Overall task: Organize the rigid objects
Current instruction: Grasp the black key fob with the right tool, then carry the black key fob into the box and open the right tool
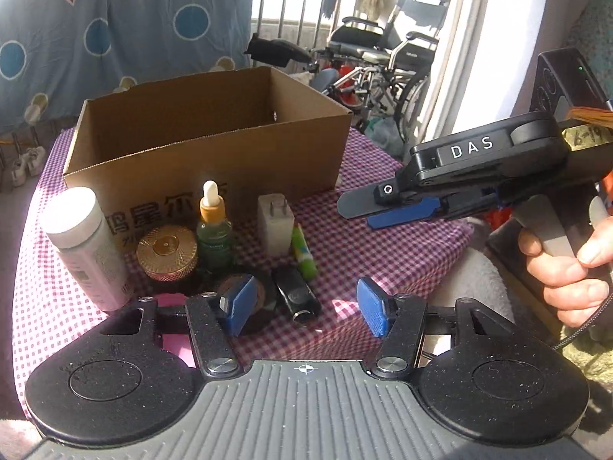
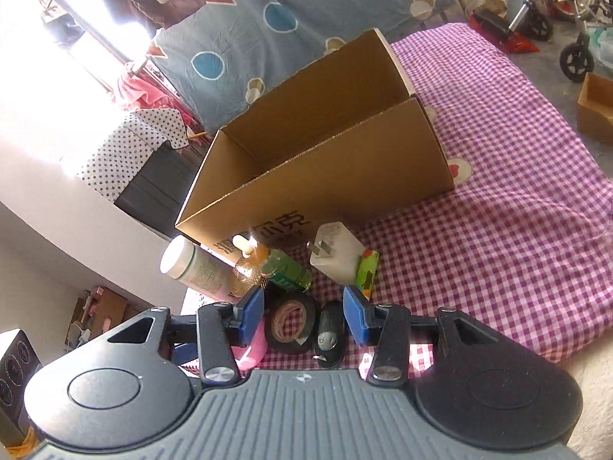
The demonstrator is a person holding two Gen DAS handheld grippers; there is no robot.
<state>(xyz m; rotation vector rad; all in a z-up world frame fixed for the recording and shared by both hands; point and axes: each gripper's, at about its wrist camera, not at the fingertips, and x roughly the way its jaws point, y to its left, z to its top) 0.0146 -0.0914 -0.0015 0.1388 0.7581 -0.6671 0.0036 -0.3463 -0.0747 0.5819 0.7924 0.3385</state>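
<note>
In the left wrist view the right gripper (image 1: 387, 207), held by a hand (image 1: 563, 264) with fingers spread and empty, is seen beside the open cardboard box (image 1: 214, 142), while only the right wrist view shows the tape roll (image 2: 291, 322) fully, between its spread fingers.

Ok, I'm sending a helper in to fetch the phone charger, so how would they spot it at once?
Find the open cardboard box on the checked tablecloth. Small items stand along its printed front; the charger plug is at the right end, beside the green dropper bottle. It is the only white block, with two metal prongs on top.
</note>
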